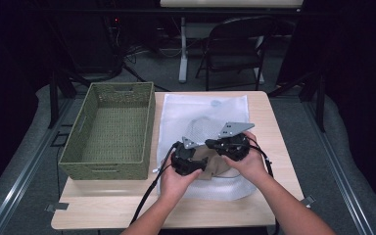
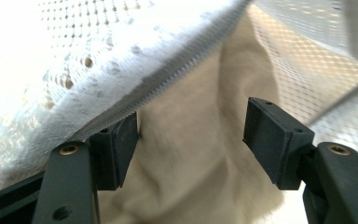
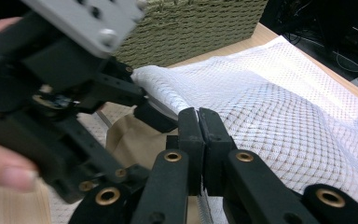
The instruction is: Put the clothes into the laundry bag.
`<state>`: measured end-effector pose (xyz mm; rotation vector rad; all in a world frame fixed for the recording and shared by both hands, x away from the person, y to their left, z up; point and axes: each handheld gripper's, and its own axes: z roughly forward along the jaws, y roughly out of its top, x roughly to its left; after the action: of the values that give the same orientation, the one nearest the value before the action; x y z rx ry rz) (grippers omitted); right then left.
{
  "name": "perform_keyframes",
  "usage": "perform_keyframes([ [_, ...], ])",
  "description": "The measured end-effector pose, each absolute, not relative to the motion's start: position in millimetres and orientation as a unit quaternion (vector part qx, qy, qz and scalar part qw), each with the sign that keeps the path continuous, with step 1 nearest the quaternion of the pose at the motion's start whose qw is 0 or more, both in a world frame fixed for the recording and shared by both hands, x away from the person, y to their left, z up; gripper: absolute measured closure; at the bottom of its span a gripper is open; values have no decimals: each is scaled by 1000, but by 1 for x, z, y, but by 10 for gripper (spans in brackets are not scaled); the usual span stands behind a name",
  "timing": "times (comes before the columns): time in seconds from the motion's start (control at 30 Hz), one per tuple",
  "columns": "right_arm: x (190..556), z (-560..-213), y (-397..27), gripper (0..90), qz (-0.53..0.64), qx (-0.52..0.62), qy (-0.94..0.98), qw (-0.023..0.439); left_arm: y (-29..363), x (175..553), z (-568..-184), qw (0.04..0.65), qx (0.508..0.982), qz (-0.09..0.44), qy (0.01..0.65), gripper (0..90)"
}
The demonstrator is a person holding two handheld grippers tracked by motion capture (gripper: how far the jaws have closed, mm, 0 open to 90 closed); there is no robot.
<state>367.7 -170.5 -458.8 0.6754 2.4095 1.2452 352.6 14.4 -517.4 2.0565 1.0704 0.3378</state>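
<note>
Both forearms reach in over the near edge of the counter [image 1: 274,122]. The left tool [image 2: 191,135] has its jaws apart. The right tool [image 3: 199,135], just beside it, has its jaws pressed together, wrist angled inward.

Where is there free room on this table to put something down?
The basket is empty inside. Bare wood lies along the near edge of the table, below the basket, and in a strip right of the mesh bag. The middle is crowded: both grippers work at the bag's opening over the beige cloth.
</note>
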Motion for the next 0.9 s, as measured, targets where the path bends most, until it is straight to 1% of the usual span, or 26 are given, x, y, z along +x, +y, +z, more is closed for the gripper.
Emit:
perform_keyframes([
  [0.2, 367, -460, -170, 886, 437, 237, 850, 173, 18, 339, -518, 384, 817, 125, 412, 343],
  [0.23, 367, -460, -170, 885, 436, 236, 851, 173, 19, 338, -520, 380, 819, 130, 410, 343],
  [0.4, 365, -462, -170, 886, 433, 236, 852, 172, 23, 341, -532, 369, 821, 128, 417, 342],
  [0.5, 364, -462, -169, 886, 432, 233, 854, 175, 23, 343, -539, 364, 819, 132, 424, 366],
  [0.57, 363, -462, -168, 885, 431, 232, 855, 175, 24, 344, -543, 359, 820, 131, 426, 421],
  [0.63, 363, -462, -168, 885, 431, 231, 855, 174, 25, 345, -546, 360, 818, 131, 430, 503],
  [0.9, 362, -463, -165, 885, 431, 228, 856, 175, 24, 347, -552, 359, 818, 131, 430, 690],
])
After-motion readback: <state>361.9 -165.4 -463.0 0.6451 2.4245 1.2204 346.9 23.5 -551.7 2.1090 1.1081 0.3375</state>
